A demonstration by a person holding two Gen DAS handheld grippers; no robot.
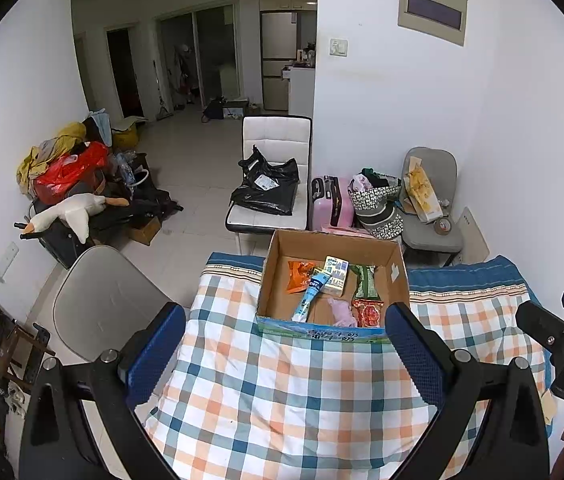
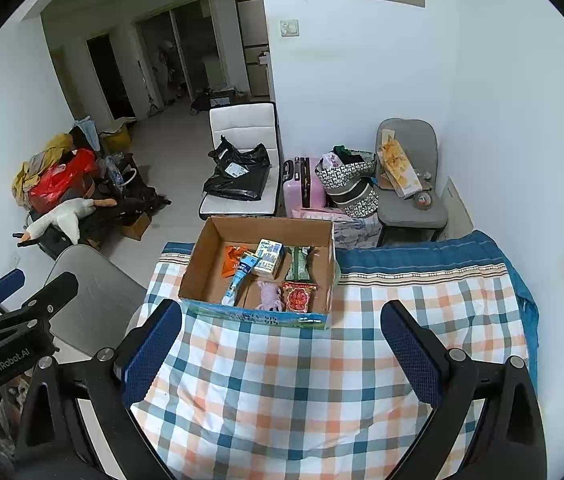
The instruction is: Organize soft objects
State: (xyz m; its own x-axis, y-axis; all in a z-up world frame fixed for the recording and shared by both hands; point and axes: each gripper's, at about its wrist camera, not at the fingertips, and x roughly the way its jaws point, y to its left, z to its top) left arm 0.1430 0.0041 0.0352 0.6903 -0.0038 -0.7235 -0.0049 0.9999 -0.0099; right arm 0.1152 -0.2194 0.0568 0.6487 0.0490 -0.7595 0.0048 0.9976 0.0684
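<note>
An open cardboard box (image 1: pixel 396 276) (image 2: pixel 202 256) stands on the checked cloth (image 1: pixel 282 392) (image 2: pixel 282 380) at the far side of the table. Inside lie an orange packet (image 1: pixel 298 276), a blue tube (image 1: pixel 312 294), a small carton (image 1: pixel 336 276), a green packet (image 1: pixel 364 280), a red packet (image 1: pixel 370 312) and a pink soft toy (image 1: pixel 342 312) (image 2: pixel 268 296). My left gripper (image 1: pixel 286 340) hangs open in front of the box, holding nothing. My right gripper (image 2: pixel 282 340) is also open and empty, just right of the left one, whose body (image 2: pixel 14 332) shows at the left edge.
A grey chair (image 1: pixel 110 304) stands left of the table. Beyond the box are a white chair with a black bag (image 1: pixel 268 188), a pink suitcase (image 1: pixel 332 202), patterned bags (image 1: pixel 376 208) and another grey chair (image 1: pixel 430 200). A pile of bags with a plush goose (image 1: pixel 70 212) lines the left wall.
</note>
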